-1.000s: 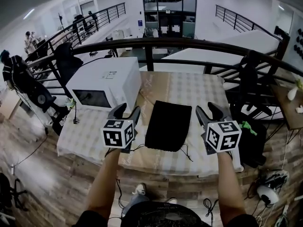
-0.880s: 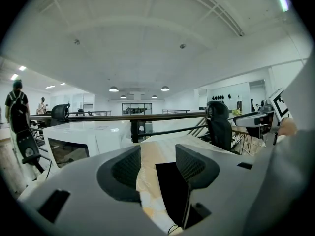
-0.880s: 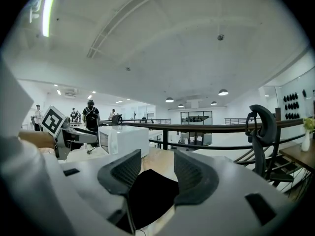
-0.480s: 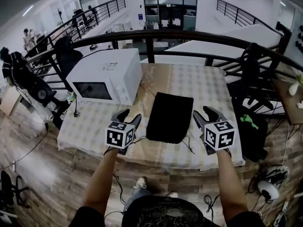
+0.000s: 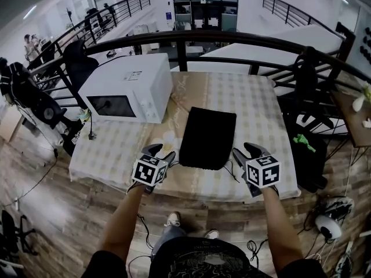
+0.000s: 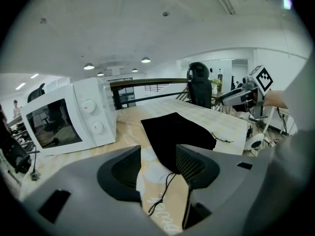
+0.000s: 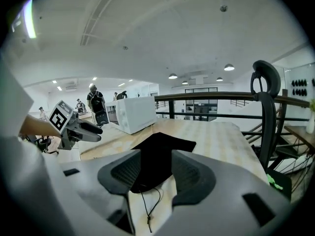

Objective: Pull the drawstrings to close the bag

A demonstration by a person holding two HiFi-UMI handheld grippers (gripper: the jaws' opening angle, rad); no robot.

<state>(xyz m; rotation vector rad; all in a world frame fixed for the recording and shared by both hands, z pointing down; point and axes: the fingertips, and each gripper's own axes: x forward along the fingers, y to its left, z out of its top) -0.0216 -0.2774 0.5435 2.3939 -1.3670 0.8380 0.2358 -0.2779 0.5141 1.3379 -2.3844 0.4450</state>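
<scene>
Head view: we stand at the near edge of the table (image 5: 116, 155).
Left gripper (image 5: 162, 151): jaws apart, holding nothing.
Left drawstring (image 6: 165, 188): loose on the table, seen between the left jaws.
Right gripper (image 5: 243, 150): jaws apart, holding nothing.
Right drawstring (image 7: 147, 205): slack on the table, seen between the right jaws.
Bag (image 5: 207, 138): black, flat, between and just beyond both grippers.
Microwave (image 5: 127, 94): beyond our left gripper.
Railing (image 5: 232, 38): farthest off.
</scene>
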